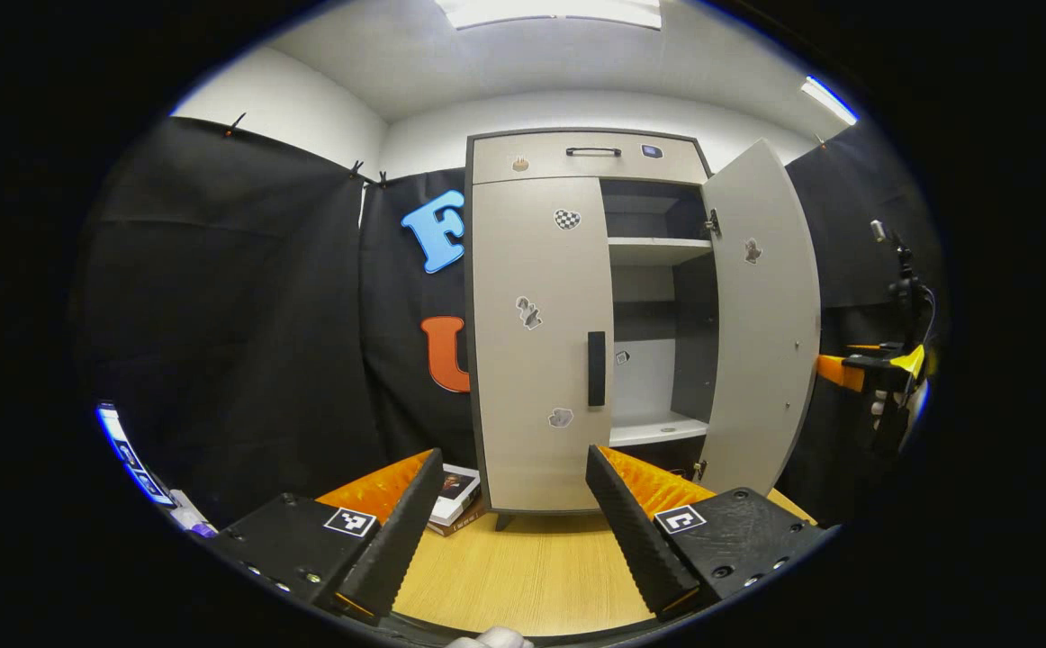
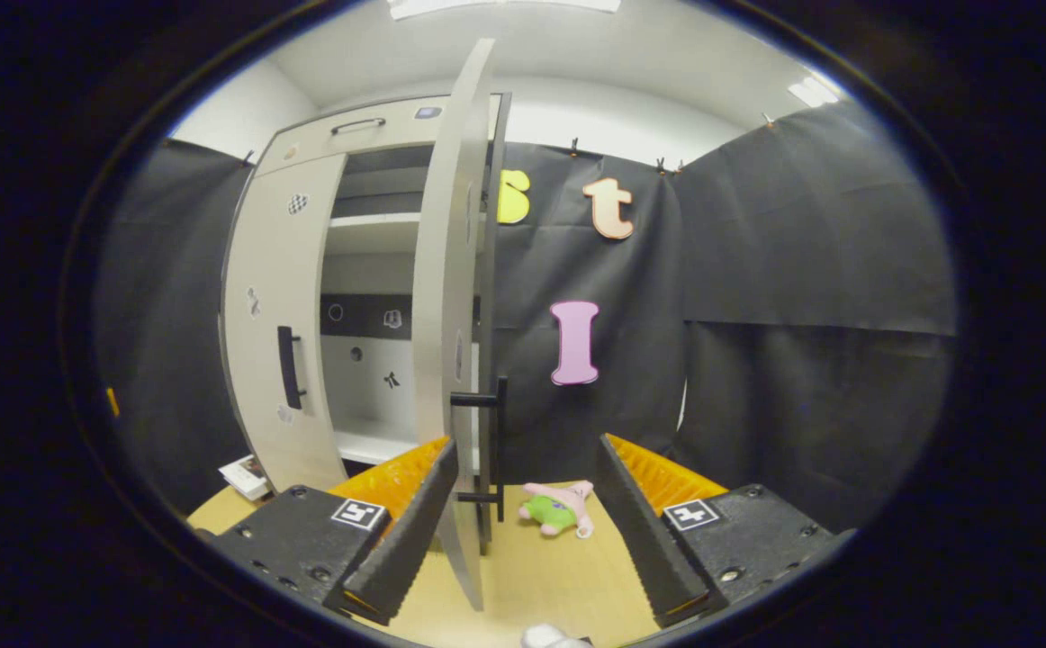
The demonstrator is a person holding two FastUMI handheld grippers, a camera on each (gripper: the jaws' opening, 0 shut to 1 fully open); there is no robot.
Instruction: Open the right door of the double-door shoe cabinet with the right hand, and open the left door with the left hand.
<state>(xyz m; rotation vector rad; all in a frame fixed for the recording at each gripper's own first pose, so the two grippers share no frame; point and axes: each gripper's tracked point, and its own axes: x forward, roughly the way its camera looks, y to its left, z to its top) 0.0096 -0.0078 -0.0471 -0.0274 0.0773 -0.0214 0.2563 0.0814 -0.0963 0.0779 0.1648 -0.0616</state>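
The grey shoe cabinet (image 1: 577,157) stands on a wooden table. Its left door (image 1: 536,342) is closed, with a black vertical handle (image 1: 596,368) at its inner edge. The right door (image 1: 761,324) is swung wide open, showing white shelves (image 1: 658,430). My left gripper (image 1: 514,508) is open, low in front of the left door and short of the handle. In the right gripper view the right door (image 2: 446,297) stands edge-on, and its black handle (image 2: 492,450) lies in line between the fingers of my open right gripper (image 2: 527,526). Neither finger presses on the handle.
A green and pink plush toy (image 2: 559,508) lies on the table (image 2: 568,585) beyond the right gripper. Books (image 1: 455,495) rest beside the cabinet's left foot. A drawer with a black handle (image 1: 592,151) tops the cabinet. The right gripper (image 1: 874,369) shows past the open door's edge.
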